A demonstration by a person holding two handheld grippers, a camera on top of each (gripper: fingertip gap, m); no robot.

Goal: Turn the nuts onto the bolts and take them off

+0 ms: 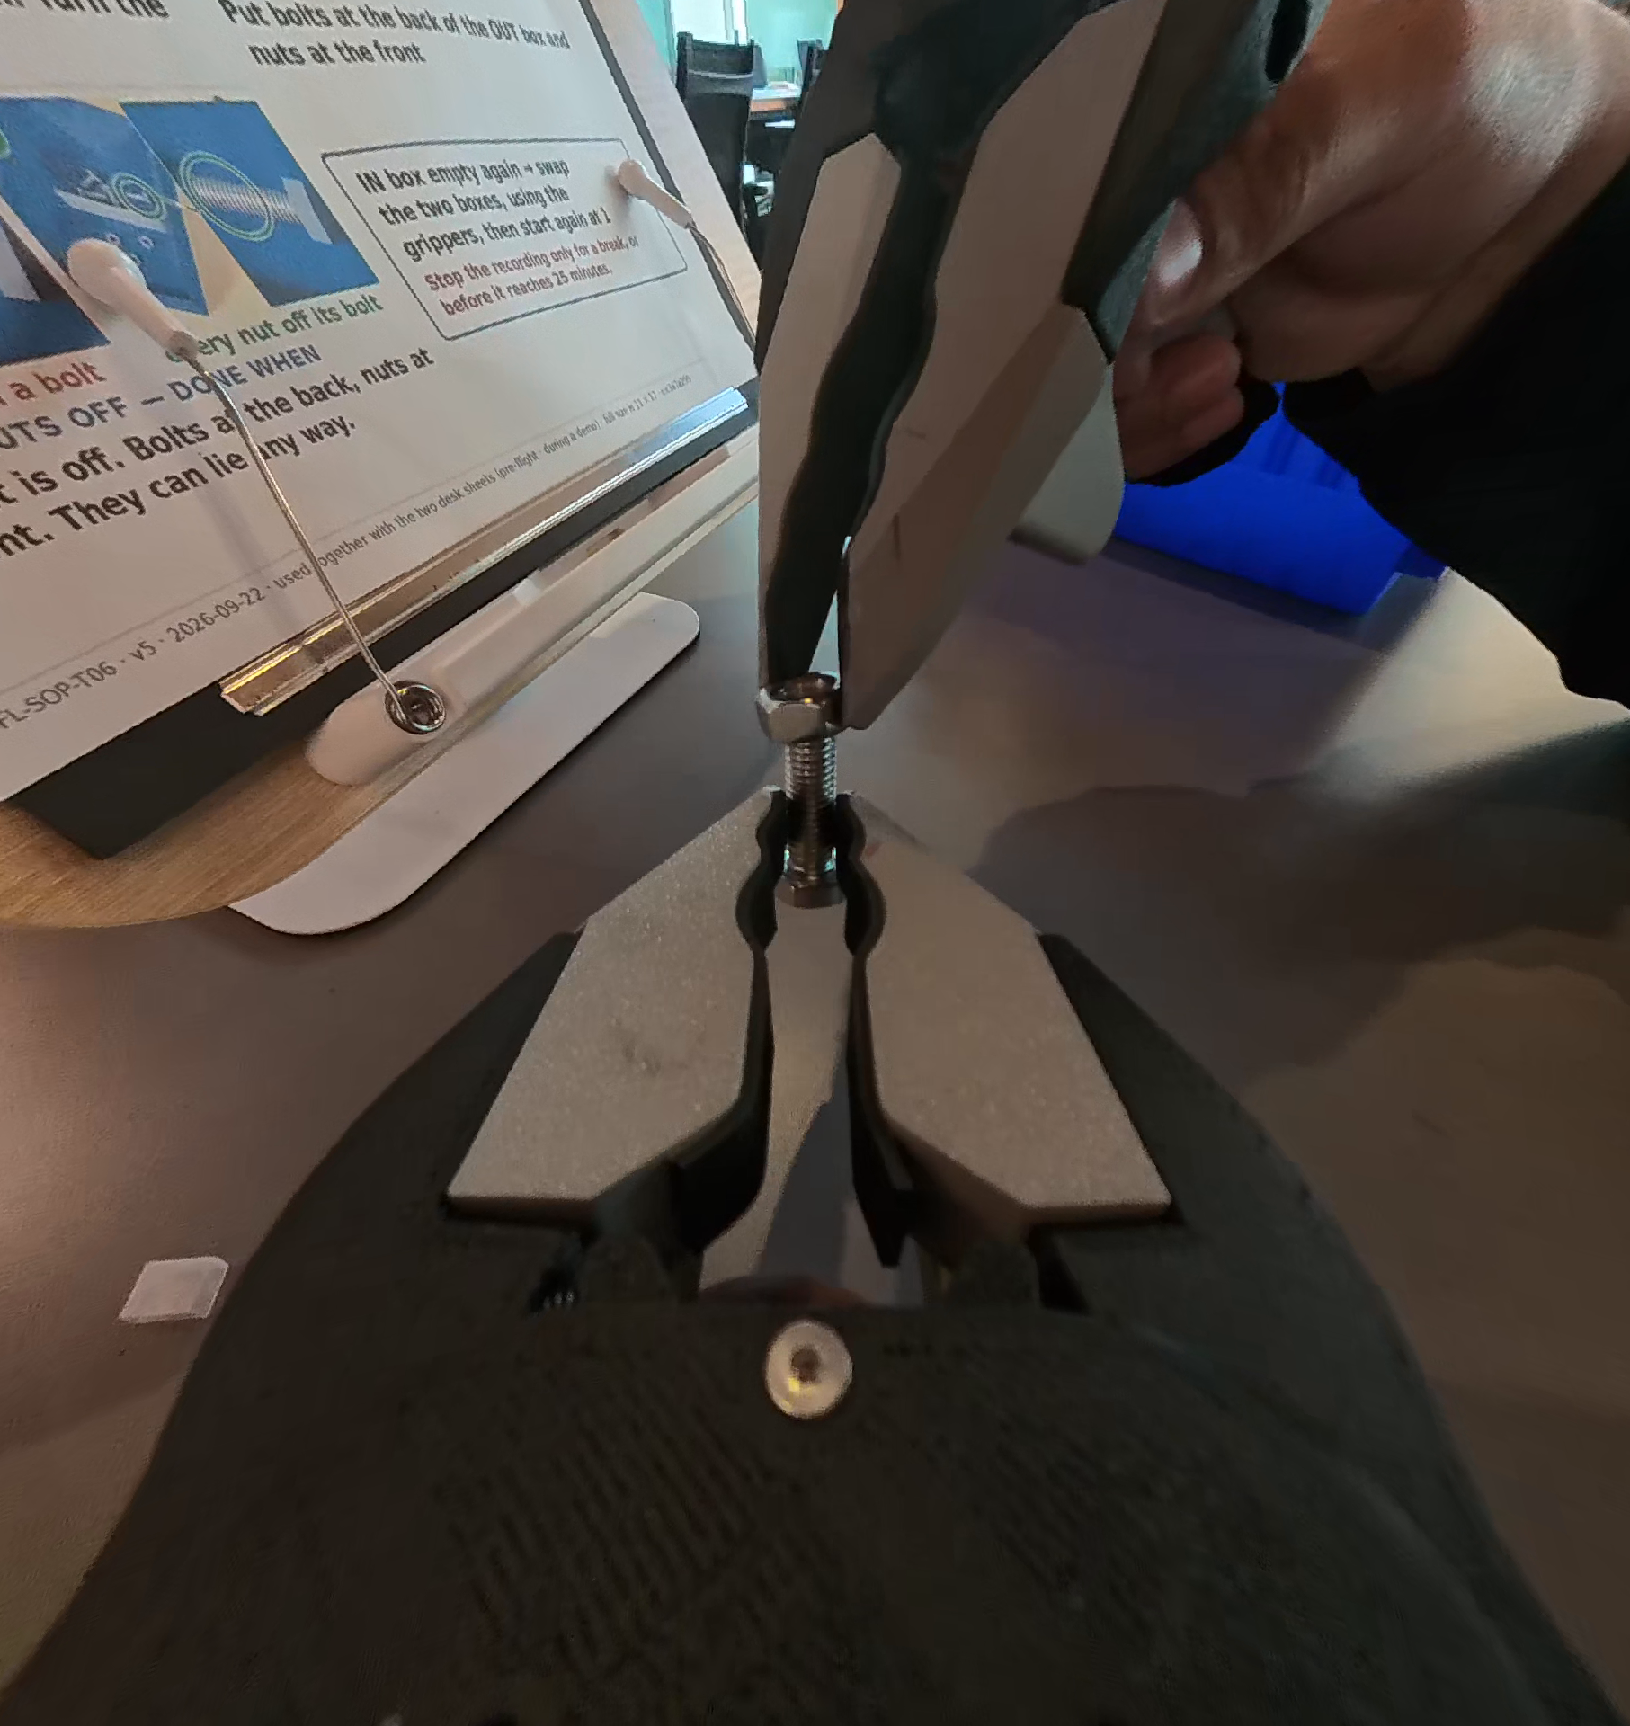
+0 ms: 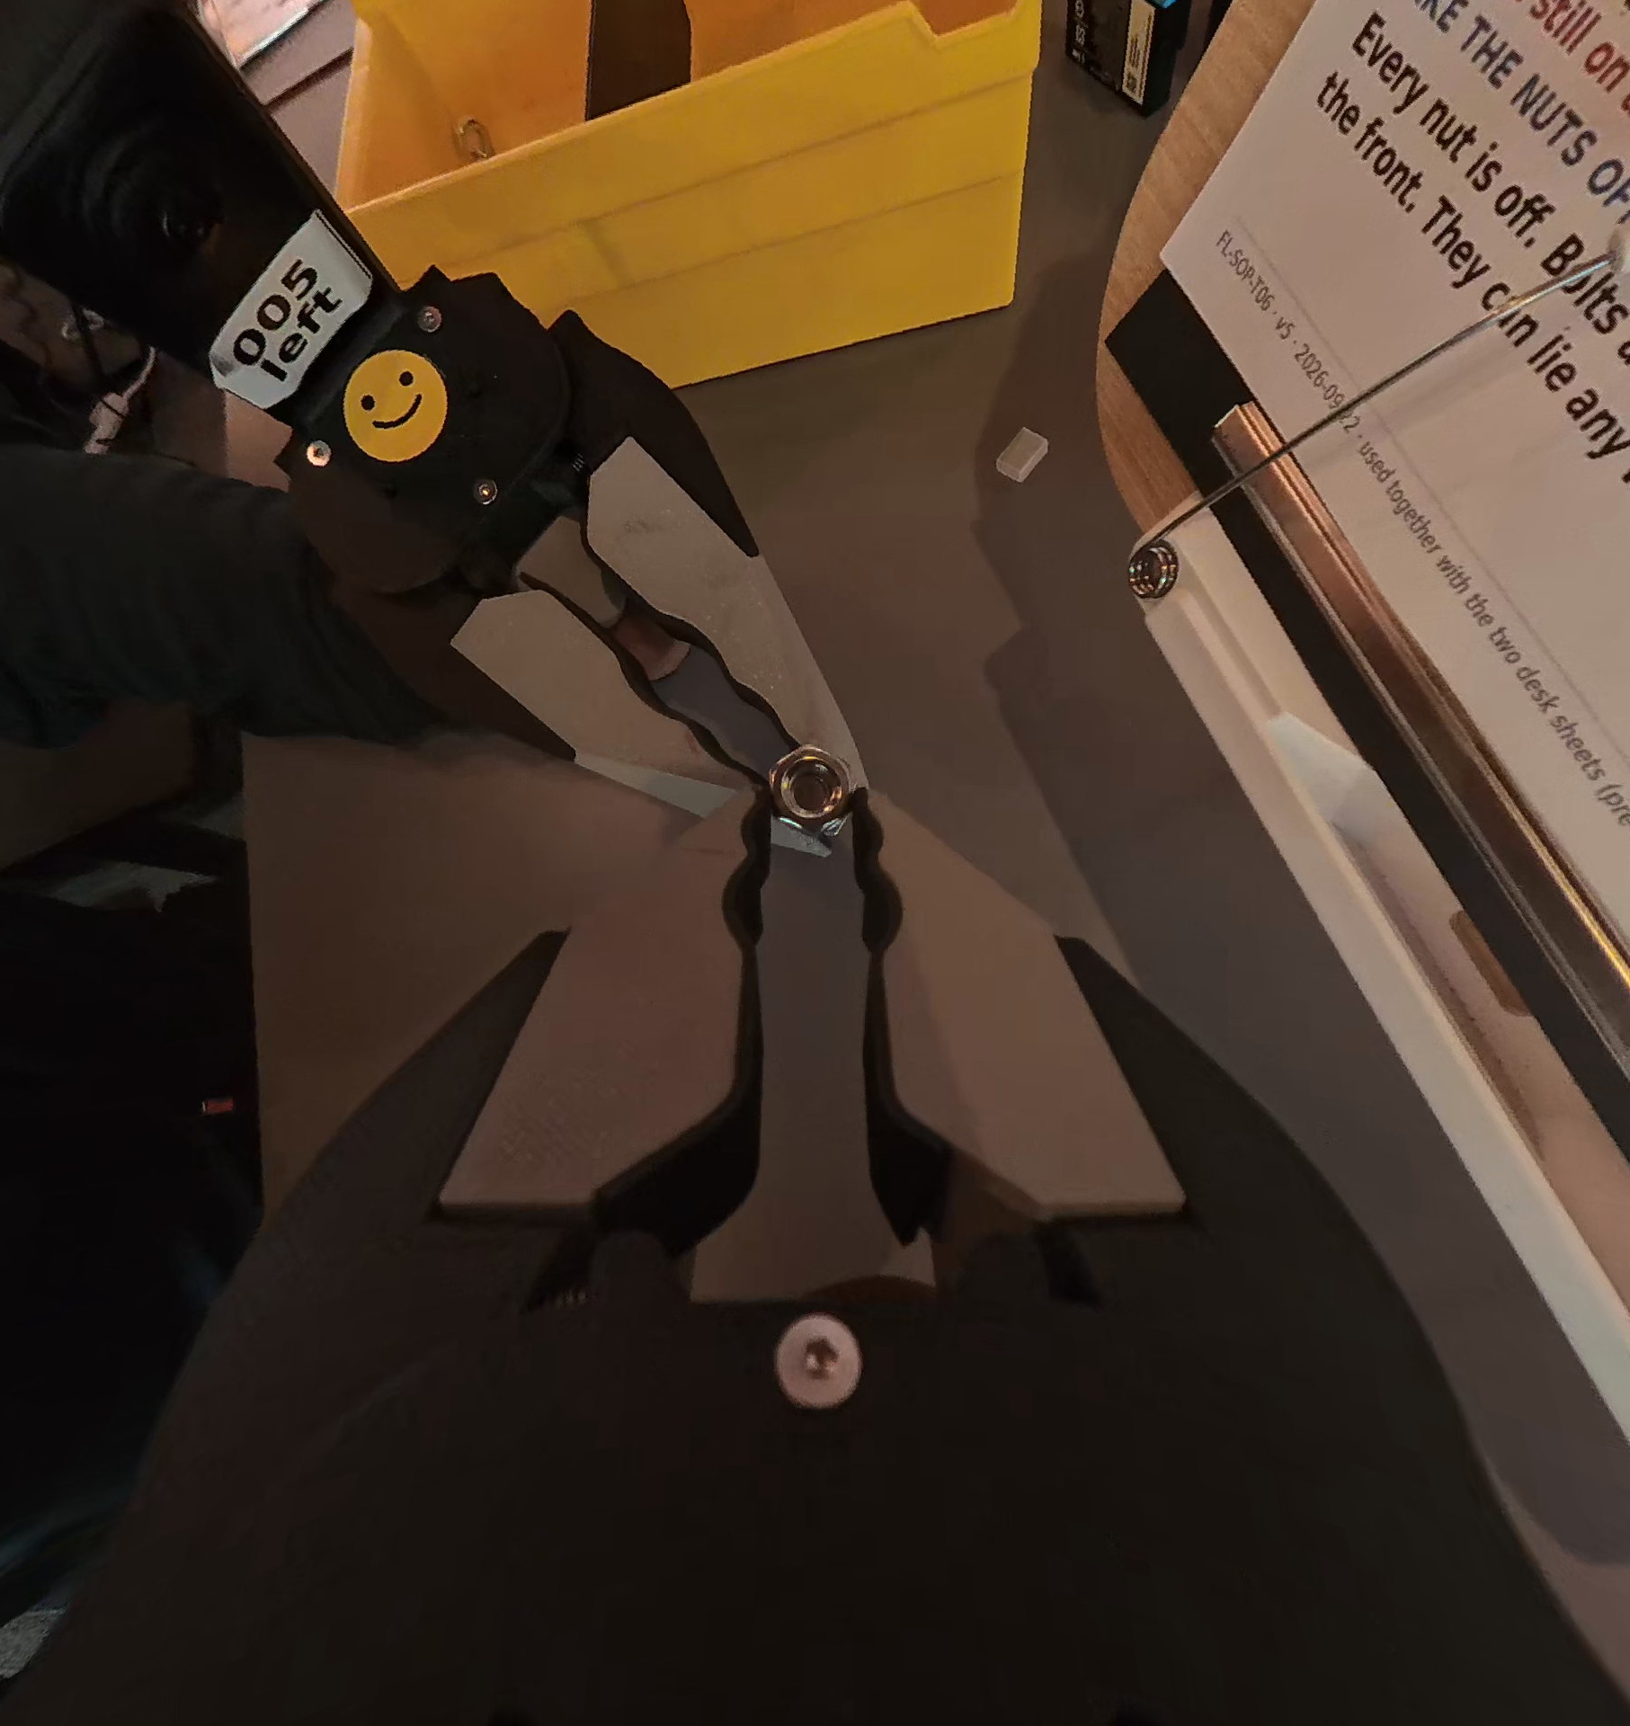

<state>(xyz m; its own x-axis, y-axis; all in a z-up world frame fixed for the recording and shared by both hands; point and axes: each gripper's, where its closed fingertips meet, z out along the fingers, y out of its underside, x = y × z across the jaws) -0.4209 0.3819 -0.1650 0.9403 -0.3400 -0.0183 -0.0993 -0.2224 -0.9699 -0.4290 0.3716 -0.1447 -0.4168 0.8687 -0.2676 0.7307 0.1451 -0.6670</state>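
Observation:
A silver bolt (image 1: 809, 822) stands upright, thread up, with a hex nut (image 1: 797, 710) at the top end of its thread. My left gripper (image 1: 809, 813) is shut on the lower shank of the bolt, just above its head. My right gripper (image 1: 811, 696) comes down from above and is shut on the nut. In the right wrist view I look down on the nut (image 2: 809, 783) end-on between the right gripper's (image 2: 809, 813) tips. The left gripper (image 2: 792, 747) reaches in from the upper left and holds the bolt beneath the nut. The bolt itself is mostly hidden there.
A document stand with an instruction sheet (image 1: 325, 374) stands close on the left; it shows at the right in the right wrist view (image 2: 1446, 467). A yellow bin (image 2: 699, 187) sits behind the left gripper. A blue bin (image 1: 1259, 532) is at the far right. A small white block (image 2: 1021, 453) lies on the dark table (image 1: 1166, 934). My left and right fingertips are right by each other. From the left gripper's tips to the small white block (image 2: 1021, 453) is close to 15 cm. Look for it in the left wrist view (image 1: 179, 1283) too.

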